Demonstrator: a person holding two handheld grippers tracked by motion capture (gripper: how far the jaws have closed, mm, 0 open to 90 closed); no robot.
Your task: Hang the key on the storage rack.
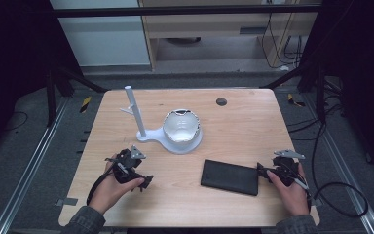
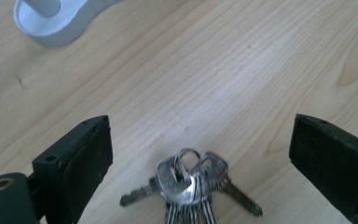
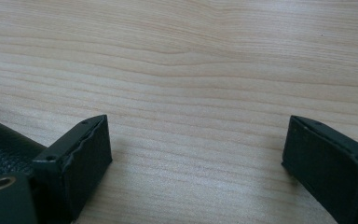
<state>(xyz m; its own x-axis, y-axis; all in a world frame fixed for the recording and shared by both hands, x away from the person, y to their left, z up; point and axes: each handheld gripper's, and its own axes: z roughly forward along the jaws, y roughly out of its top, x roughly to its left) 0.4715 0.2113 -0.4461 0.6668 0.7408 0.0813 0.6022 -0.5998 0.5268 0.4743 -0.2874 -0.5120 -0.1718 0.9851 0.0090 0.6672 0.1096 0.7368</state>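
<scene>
Keys (image 2: 191, 186) on a ring lie nearest the lens in the left gripper view, at six o'clock between the two black jaws, flat on the wooden table (image 2: 242, 70). Those jaws stand wide apart and neither pad touches the bunch. In the high view the left gripper (image 1: 135, 171) sits at about seven o'clock on the tabletop, held low in the person's left hand (image 1: 109, 190).

At about four o'clock the right gripper (image 1: 269, 171) has its jaws spread just as wide, with only bare wood between them in the right gripper view. A black leather-grained case (image 1: 230, 177) lies flat just beside it, toward the table's centre; one jaw is close against the case's short edge (image 3: 0, 149), though contact cannot be made out. Nothing is gripped.

Near the table's middle, a white bowl (image 1: 180, 126) stands on the round base of a white stand (image 1: 148, 135), whose post rises at eleven o'clock from the bowl. The bowl's contents cannot be made out.
</scene>
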